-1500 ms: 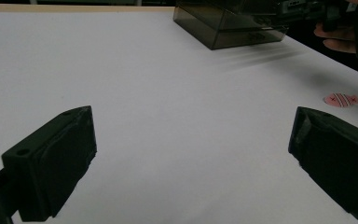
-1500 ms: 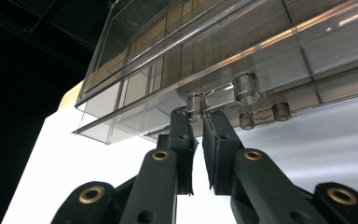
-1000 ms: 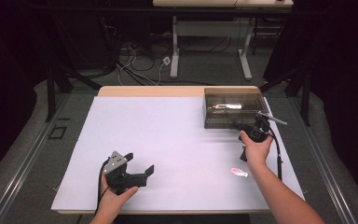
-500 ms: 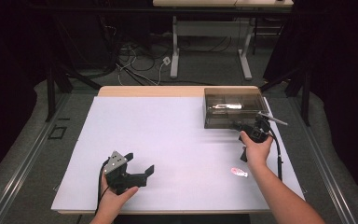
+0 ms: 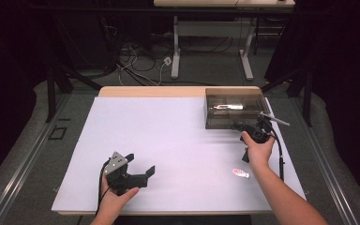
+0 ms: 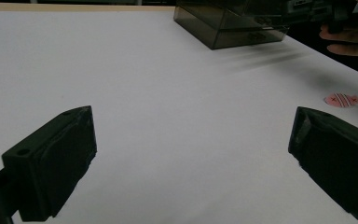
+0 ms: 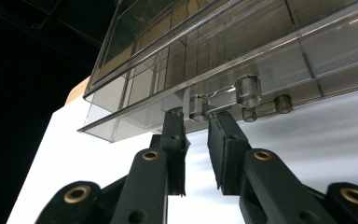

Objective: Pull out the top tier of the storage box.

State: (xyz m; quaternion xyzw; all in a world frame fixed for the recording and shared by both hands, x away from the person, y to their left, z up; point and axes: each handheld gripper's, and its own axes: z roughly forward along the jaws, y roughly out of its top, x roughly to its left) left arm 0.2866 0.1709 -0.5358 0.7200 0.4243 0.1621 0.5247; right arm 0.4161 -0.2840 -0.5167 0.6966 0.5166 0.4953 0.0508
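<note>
I see the smoky clear plastic box (image 5: 234, 108) at the table's far right corner, long axis running left to right, drawer front facing my right gripper (image 7: 196, 122). Its jaws have just been opening; they bracket a clear round knob (image 7: 197, 107), apparently not pressing it. Well nearer than the box, my left gripper (image 5: 140, 172) stands wide apart over matte white table (image 5: 168, 140).
</note>
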